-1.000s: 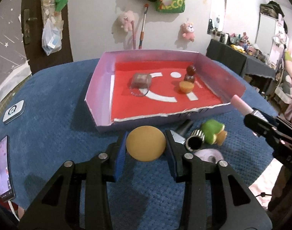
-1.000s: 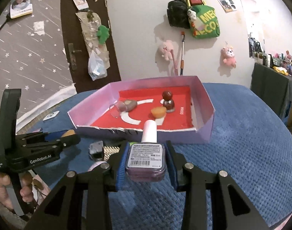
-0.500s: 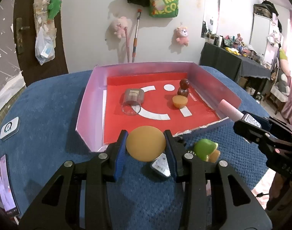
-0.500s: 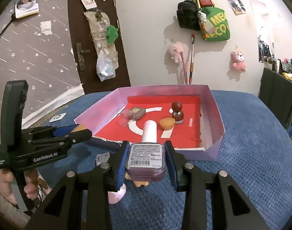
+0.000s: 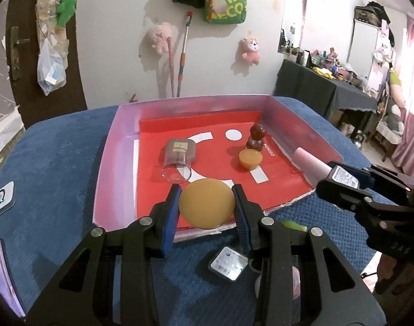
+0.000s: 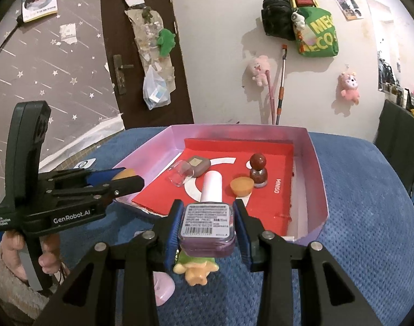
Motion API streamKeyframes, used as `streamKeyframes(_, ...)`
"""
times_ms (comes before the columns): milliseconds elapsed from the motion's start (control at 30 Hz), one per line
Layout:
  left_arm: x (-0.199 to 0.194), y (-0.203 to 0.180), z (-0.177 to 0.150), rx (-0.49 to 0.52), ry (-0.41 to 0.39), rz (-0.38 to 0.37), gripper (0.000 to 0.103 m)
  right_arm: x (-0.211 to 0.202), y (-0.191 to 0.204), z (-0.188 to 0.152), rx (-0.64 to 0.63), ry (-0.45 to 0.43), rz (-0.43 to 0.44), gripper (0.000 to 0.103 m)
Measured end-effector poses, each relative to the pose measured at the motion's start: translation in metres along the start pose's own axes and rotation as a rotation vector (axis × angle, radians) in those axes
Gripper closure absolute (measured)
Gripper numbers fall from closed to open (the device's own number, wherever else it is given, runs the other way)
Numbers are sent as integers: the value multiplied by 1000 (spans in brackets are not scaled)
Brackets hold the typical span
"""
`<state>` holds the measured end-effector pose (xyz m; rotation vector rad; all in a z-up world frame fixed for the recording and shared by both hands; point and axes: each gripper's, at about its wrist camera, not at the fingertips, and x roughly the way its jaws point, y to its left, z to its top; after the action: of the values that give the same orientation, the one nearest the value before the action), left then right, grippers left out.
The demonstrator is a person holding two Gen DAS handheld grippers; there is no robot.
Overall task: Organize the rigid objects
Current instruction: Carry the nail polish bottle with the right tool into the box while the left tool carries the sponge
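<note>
The orange ball [image 5: 206,203] sat clenched between the blue pads of the left gripper [image 5: 207,206], held above the near edge of the pink tray [image 5: 117,146]. The right gripper [image 6: 207,224] was clamped on the purple bottle [image 6: 207,222], whose pale cap [image 6: 212,186] pointed toward the tray's near right corner. Both items were in the air, not yet inside.

To do this step well, each piece probably needed to clear the low near wall, sink close to the red liner [image 5: 215,125], and only then be let go; the ball looked likely to roll if dropped from height. A bare patch of liner near the left wall seemed the safest spot.

Already inside lay a clear-capped bottle [image 5: 179,160] on its side, an orange half-dome [image 5: 251,158] and a brown figurine [image 5: 256,138] near the right wall. These crowded the middle and right. On the blue bed cover [image 5: 57,163], before the tray's near edge, waited a green toy [image 6: 197,265] and a dark bottle with a label [image 5: 228,263].
</note>
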<state>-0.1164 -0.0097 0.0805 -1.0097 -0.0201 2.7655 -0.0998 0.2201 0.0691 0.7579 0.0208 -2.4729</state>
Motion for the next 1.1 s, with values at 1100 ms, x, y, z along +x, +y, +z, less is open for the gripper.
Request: streamKeyframes(1100, 85, 31, 7, -71, 224, -71, 68, 90, -39, 19, 52, 246, -9, 64)
